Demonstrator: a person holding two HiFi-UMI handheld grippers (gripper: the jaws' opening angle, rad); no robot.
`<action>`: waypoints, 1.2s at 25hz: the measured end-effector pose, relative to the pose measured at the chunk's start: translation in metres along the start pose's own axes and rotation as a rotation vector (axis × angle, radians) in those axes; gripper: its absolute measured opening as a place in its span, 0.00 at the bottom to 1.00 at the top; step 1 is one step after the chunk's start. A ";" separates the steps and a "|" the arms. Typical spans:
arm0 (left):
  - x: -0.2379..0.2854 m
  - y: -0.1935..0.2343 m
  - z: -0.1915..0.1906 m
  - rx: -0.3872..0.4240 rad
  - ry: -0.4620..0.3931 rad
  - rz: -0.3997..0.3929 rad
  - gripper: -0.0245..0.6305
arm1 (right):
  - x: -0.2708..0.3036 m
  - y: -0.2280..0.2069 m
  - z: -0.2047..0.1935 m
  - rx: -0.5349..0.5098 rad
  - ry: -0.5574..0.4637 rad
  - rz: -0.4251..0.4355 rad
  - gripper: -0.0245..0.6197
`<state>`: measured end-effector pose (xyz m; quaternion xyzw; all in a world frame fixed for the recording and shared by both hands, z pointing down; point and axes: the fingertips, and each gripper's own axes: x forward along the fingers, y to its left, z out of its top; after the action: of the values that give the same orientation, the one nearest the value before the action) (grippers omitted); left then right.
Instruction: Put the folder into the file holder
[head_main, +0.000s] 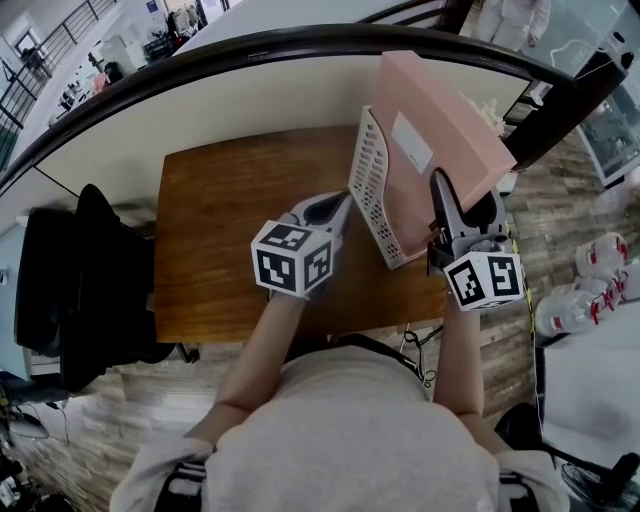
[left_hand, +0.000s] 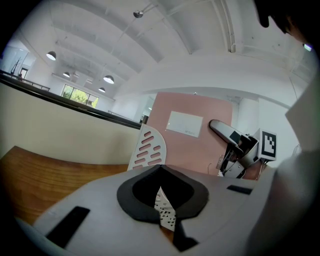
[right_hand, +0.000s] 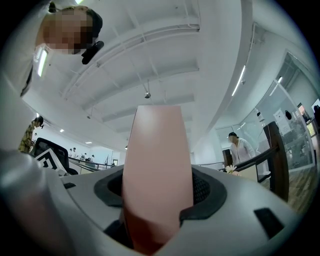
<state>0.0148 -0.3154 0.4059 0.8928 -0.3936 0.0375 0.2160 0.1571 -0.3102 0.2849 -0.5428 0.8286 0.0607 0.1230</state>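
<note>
The pink folder (head_main: 440, 110) stands on edge at the far right of the wooden table (head_main: 230, 230). Its lower part is down behind the side wall of the white perforated file holder (head_main: 372, 175), though whether it sits fully inside cannot be told. The right gripper (head_main: 462, 200) has its jaws closed on the folder's near edge, and in the right gripper view the pink sheet fills the gap between the pads. The left gripper (head_main: 338, 205) is clamped on the file holder: in the left gripper view a thin strip of white perforated wall is pinched between jaws that stand nearly together. The holder leans, its slotted, rounded side panel facing left. A white rectangular label (head_main: 412, 142) sits on the folder's face (any print on it is too small to read in either the head view or the left gripper view). The only other markings are the black-and-white square patterns on the left gripper's cube (head_main: 292, 258) and the right gripper's cube (head_main: 485, 278).
</note>
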 end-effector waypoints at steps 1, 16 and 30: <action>0.000 0.001 0.000 0.000 0.000 0.001 0.05 | 0.000 0.000 0.000 -0.001 -0.005 -0.002 0.49; 0.004 0.000 -0.004 -0.006 0.009 0.002 0.05 | -0.009 -0.010 -0.021 0.036 -0.018 -0.022 0.49; 0.008 -0.001 -0.007 0.001 0.027 -0.010 0.05 | -0.011 -0.010 -0.044 0.055 0.035 -0.029 0.51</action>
<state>0.0220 -0.3179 0.4135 0.8943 -0.3860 0.0489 0.2210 0.1644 -0.3151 0.3301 -0.5523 0.8239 0.0265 0.1242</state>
